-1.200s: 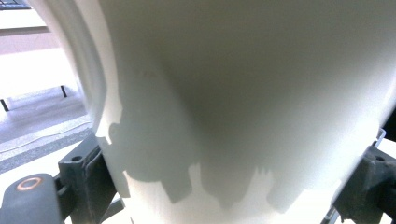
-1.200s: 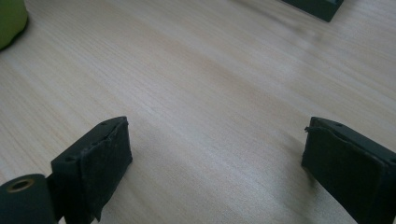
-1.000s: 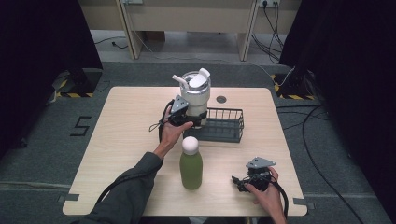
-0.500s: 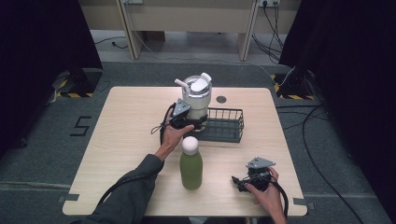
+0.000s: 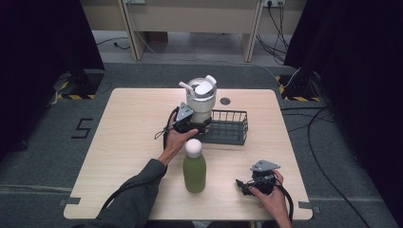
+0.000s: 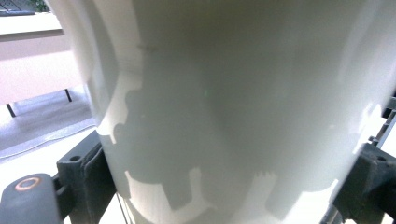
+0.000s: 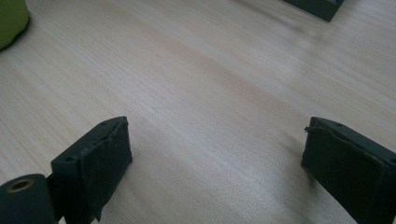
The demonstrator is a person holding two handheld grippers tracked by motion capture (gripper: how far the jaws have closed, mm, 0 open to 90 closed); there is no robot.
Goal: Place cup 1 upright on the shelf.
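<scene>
A white lidded cup (image 5: 200, 97) with a straw and a flip spout stands upright at the left end of a black wire basket (image 5: 234, 129). My left gripper (image 5: 198, 124) is shut on its lower body from the near side. In the left gripper view the cup's wall (image 6: 233, 93) sits between both jaws. I cannot tell whether the cup rests on the basket floor. My right gripper (image 5: 243, 184) lies open on the table near the front right, its jaws (image 7: 215, 154) wide apart over bare wood.
A green bottle (image 5: 194, 168) with a white round cap stands at the front middle, between the two hands; its edge (image 7: 11, 21) shows in the right gripper view. A small dark disc (image 5: 225, 101) lies behind the basket. The wooden table (image 5: 133, 133) has free room at the left.
The cup in my left gripper has sunk slightly, toward the basket. The right gripper and the green bottle have not moved.
</scene>
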